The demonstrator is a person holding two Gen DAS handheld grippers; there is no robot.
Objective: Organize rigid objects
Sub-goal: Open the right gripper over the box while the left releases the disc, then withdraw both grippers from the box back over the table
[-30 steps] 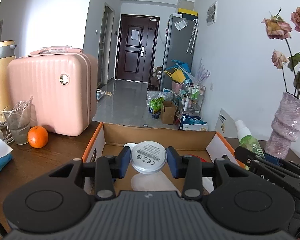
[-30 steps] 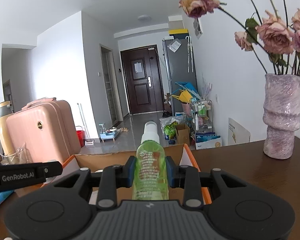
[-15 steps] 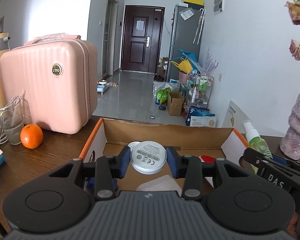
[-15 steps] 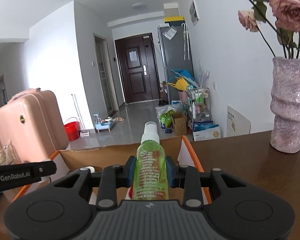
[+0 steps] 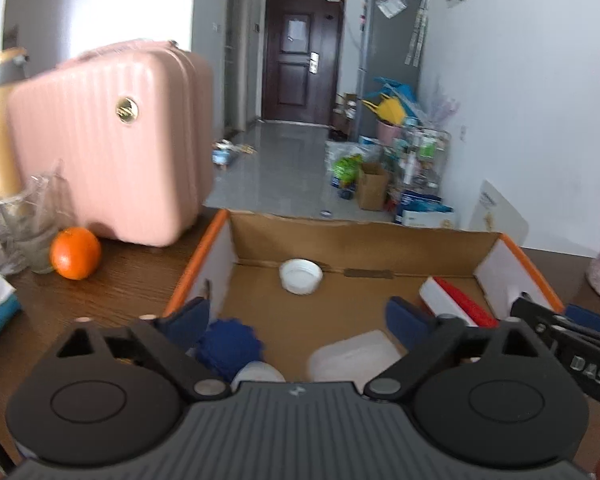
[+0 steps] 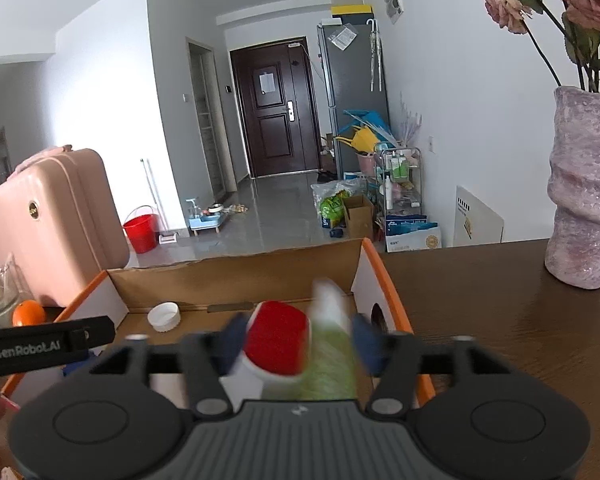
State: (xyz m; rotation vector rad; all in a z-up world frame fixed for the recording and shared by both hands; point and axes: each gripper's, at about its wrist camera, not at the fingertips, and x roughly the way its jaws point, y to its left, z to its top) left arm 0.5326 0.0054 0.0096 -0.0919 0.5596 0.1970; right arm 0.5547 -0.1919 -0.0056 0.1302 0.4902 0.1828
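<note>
My left gripper (image 5: 296,316) hangs over the cardboard box (image 5: 224,240); its jaws are opening wide with nothing between them. The round white device (image 5: 256,374) lies low in the box, half hidden by the gripper body, beside a blue spiky ball (image 5: 230,348) and a translucent white container (image 5: 352,356). My right gripper (image 6: 300,338) is over the box's right end (image 6: 384,280), jaws opening. The green spray bottle (image 6: 332,348), blurred, tilts loose between them, next to a red-and-white item (image 6: 278,338).
A white cap (image 5: 301,276) rests against the box's far wall. Left of the box stand a pink case (image 5: 108,144), an orange (image 5: 75,253) and a glass (image 5: 32,224). A pink vase (image 6: 584,192) stands on the wooden table (image 6: 500,300) at right.
Both grippers moved forward and down over the box, then opened. The round white device dropped from the left gripper, and the green bottle came loose from the right one.
</note>
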